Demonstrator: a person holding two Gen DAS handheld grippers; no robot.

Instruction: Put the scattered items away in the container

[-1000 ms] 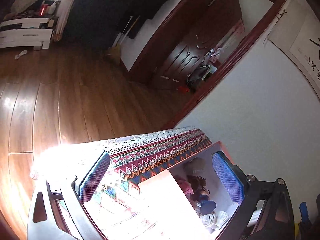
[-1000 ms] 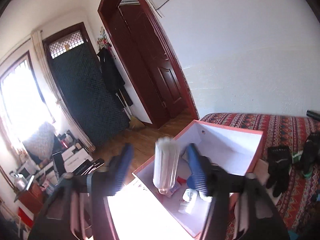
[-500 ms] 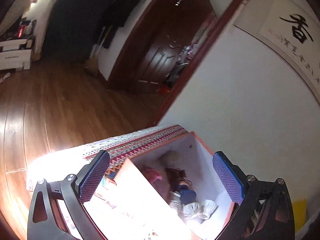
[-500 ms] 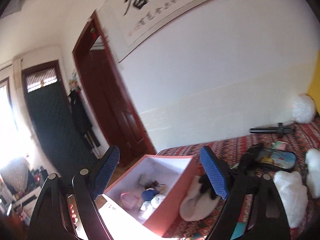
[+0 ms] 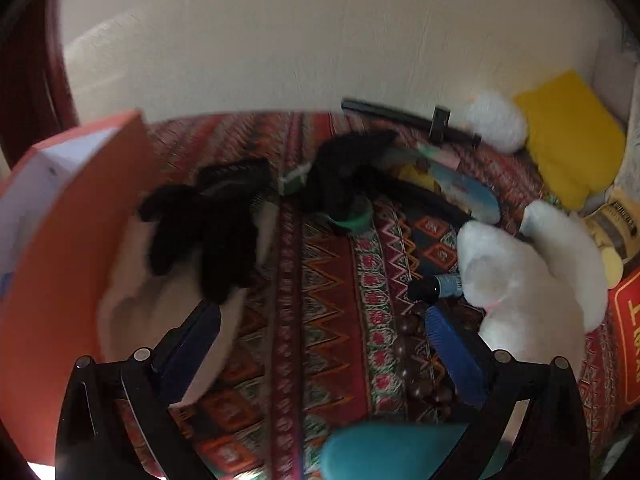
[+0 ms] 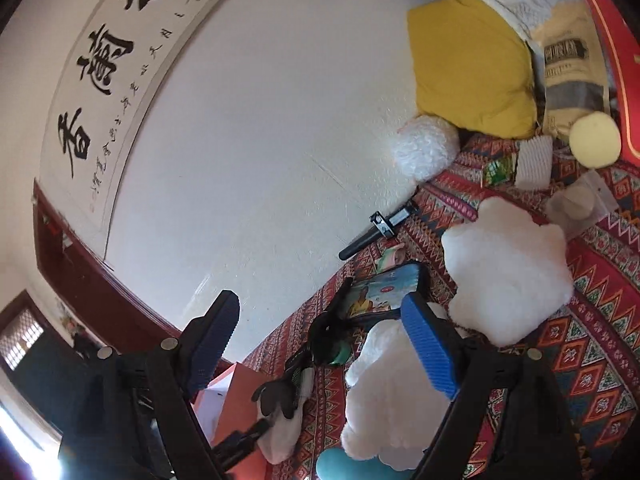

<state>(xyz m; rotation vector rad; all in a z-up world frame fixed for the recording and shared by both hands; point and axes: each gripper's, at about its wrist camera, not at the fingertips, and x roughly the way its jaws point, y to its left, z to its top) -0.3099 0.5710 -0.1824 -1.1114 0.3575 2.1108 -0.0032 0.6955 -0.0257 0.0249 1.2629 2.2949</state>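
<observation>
Both grippers are over a patterned bedspread (image 5: 320, 300) strewn with things, and neither carries anything. The left gripper (image 5: 322, 330) stands wide, its blue pads apart above bare cloth low in the left wrist view; the right gripper (image 6: 320, 336) is just as wide, with nothing between its pads.

The orange box (image 5: 76, 240) that serves as the container sits at the left edge of the left wrist view, its white inside showing at the upper left. Against its wall lies a cream soft item with a black glove (image 5: 204, 232) sprawled on top. A second dark glove (image 5: 344, 172) lies near the centre top, over a green roll. To the right are white plush pieces (image 5: 520, 272), a small dark-capped bottle (image 5: 436, 286) just beside them, and a string of brown beads (image 5: 412, 344) close to the right-hand pad.

The gloves look limp and light (they will drape, so a pinch across the bunched palm should hold better than a fingertip). The plush is bulky and squashy; a wide bite into its middle seems wise. The bottle is probably stiff and slick, best gripped across its body. The beads may slither, so take several at once.
</observation>
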